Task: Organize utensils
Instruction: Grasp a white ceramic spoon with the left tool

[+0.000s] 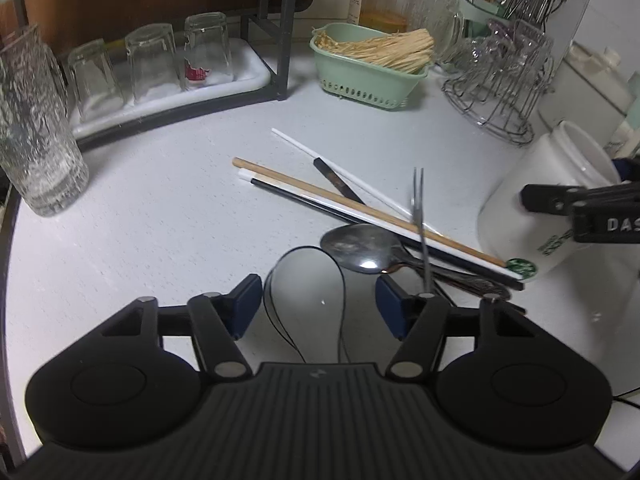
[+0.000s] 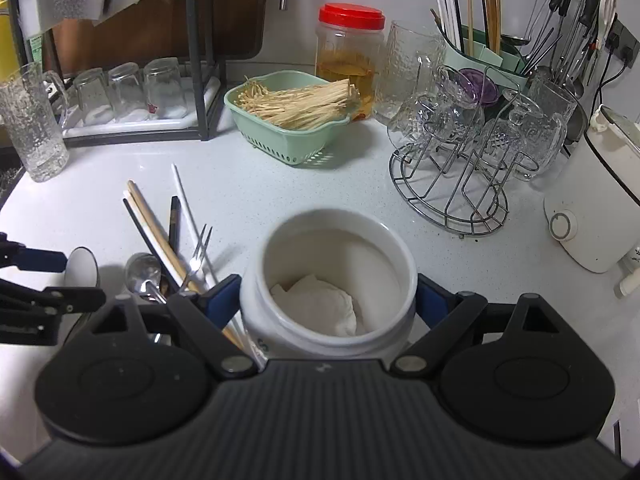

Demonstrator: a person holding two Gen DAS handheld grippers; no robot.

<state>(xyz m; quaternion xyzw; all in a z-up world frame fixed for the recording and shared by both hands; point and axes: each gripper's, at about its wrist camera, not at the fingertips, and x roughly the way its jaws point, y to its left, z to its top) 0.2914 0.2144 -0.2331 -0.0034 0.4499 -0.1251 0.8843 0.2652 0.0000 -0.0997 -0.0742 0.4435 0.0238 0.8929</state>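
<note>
Our right gripper [image 2: 328, 300] clamps the white jar [image 2: 328, 280]. Left of the jar, our left gripper [image 1: 318, 304] gapes around a white spoon [image 1: 306, 284], pads clear, beside the chopsticks [image 1: 360, 204].

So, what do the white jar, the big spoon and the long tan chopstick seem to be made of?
White jar: probably glazed ceramic, since the rim is thick, smooth and softly glossy, though opaque plastic is possible.
Big spoon: polished metal, likely stainless steel, with a mirror-like bowl and a bright highlight.
Tan chopstick: matte and pale brown, so it looks like wood or bamboo.
</note>
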